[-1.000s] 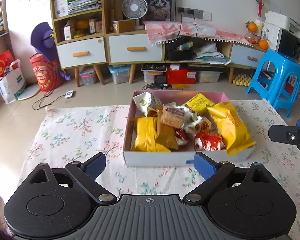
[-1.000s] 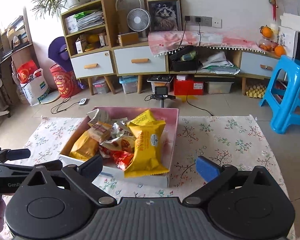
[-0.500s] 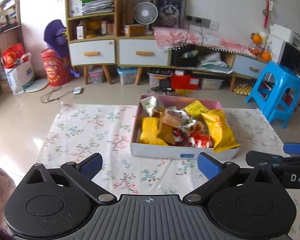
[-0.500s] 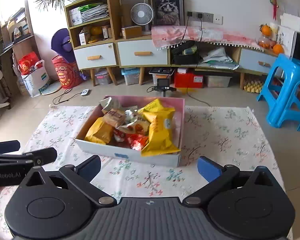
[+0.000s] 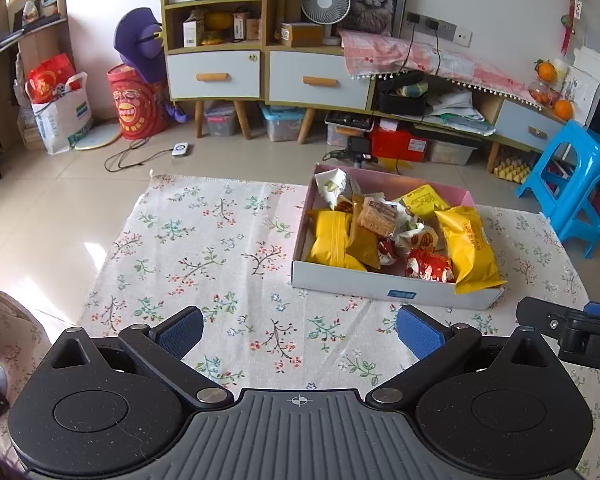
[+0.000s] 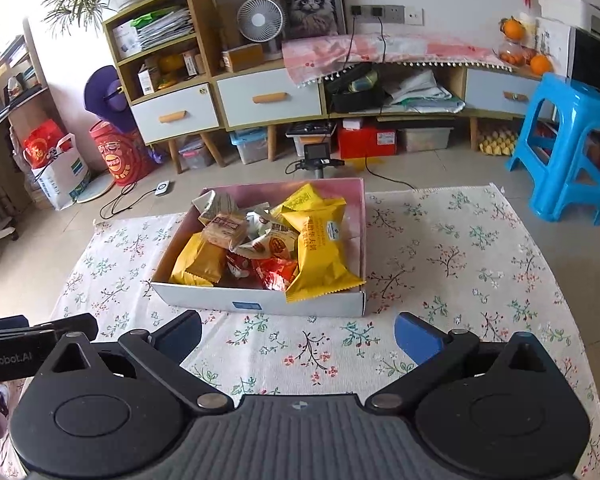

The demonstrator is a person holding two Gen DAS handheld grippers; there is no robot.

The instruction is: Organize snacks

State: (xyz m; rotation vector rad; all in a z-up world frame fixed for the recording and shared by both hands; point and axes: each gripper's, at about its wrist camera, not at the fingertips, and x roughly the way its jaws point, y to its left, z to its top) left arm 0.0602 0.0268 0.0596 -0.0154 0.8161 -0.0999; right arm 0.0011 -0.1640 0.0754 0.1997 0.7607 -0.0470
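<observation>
A shallow white box with a pink inside (image 5: 380, 285) (image 6: 260, 303) stands on the floral cloth and holds several snack packets, mostly yellow ones (image 5: 470, 246) (image 6: 320, 252), with red ones (image 5: 430, 266) and a brown biscuit pack (image 6: 224, 229). My left gripper (image 5: 298, 332) is open and empty, above the cloth in front of the box and to its left. My right gripper (image 6: 298, 334) is open and empty, in front of the box's near wall. Each gripper's tip shows at the edge of the other's view.
The floral cloth (image 5: 204, 248) covers a low table. Behind it are tiled floor, wooden cabinets with drawers (image 5: 320, 80), a blue plastic stool (image 6: 568, 140) at the right, bags (image 5: 60, 108) at the left and cables on the floor.
Both grippers have drawn back and up from the box, which now looks smaller and farther away. The left view has shifted so the box lies to the right. Both stay open.
</observation>
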